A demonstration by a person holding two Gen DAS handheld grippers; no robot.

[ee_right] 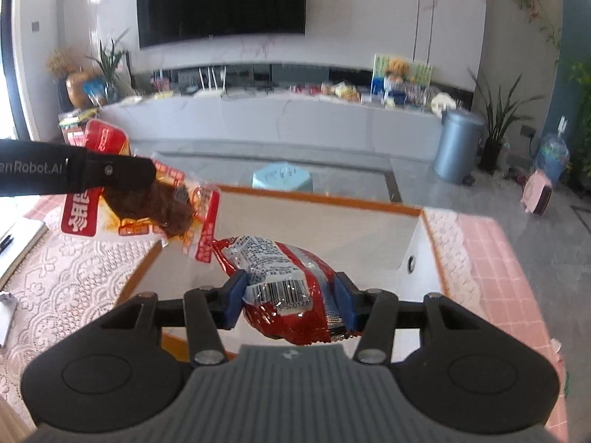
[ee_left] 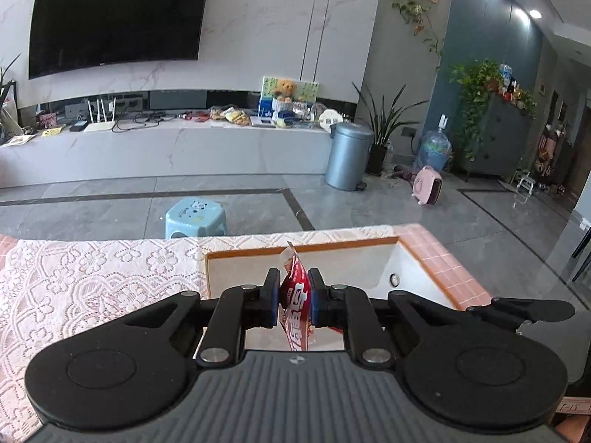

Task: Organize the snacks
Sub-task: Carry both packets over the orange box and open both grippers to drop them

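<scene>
Red snack packet [ee_right: 291,284] with a barcode, clamped crosswise between the blue pads of the right gripper [ee_right: 291,302], hanging over the white box [ee_right: 369,236] with an orange rim just ahead of and below it. Second packet [ee_right: 147,203], clear and red with a brown lump inside, up and to the left of the right gripper, pinched edge-on in the left gripper [ee_left: 293,297], jaws drawn tight on its thin film [ee_left: 295,295]. Same white box [ee_left: 369,265] directly beyond and under the left gripper. Lace cloth [ee_left: 92,277] on the bench to the left of both, pink tiles [ee_left: 443,258] to the right. Blue stool [ee_left: 195,217] on the floor past the box; grey bin [ee_left: 349,155] farther off to the right.
</scene>
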